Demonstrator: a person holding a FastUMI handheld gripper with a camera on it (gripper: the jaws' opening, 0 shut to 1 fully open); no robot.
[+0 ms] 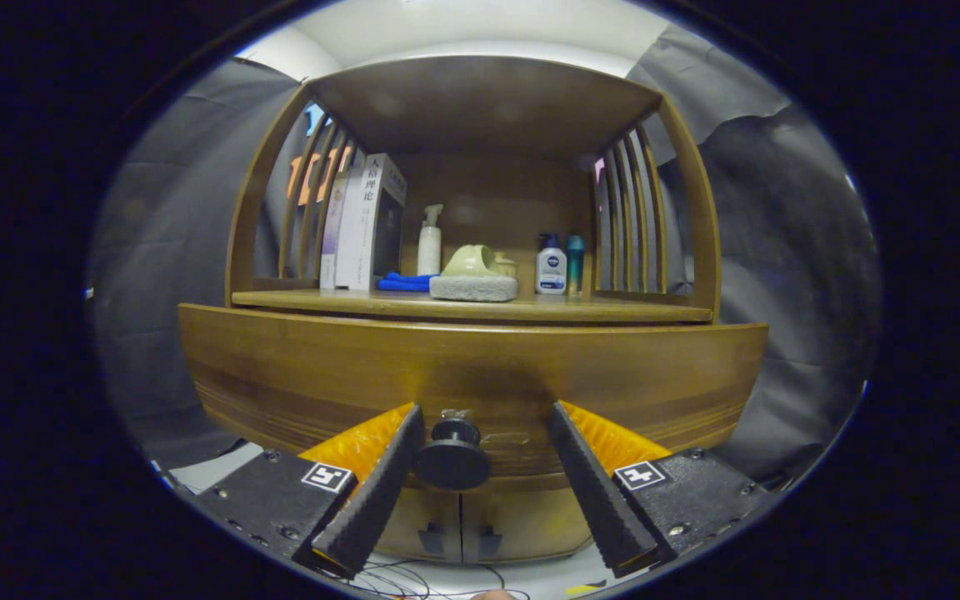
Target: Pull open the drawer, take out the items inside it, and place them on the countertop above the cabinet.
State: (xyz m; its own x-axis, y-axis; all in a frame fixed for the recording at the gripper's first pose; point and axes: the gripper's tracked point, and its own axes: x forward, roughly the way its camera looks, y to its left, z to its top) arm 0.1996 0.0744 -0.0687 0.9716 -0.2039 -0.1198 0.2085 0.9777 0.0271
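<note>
Where tool [487, 429] fingers gape, drawer knob [453, 454] between, nearer left finger.

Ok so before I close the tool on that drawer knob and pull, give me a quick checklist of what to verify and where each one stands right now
1. Tool open wide enough for the knob: ok, the fingers stand apart.
2. Knob lies between the fingers: ok, though it sits close to the left finger, well clear of the right one.
3. Tool centred on the knob: not ok, shift left.
4. Drawer front shut, nothing pulled yet: ok.
5. Countertop has free space: ok, bare wood right of the sponge.
6. Contents of the drawer: cannot tell while shut.
</note>
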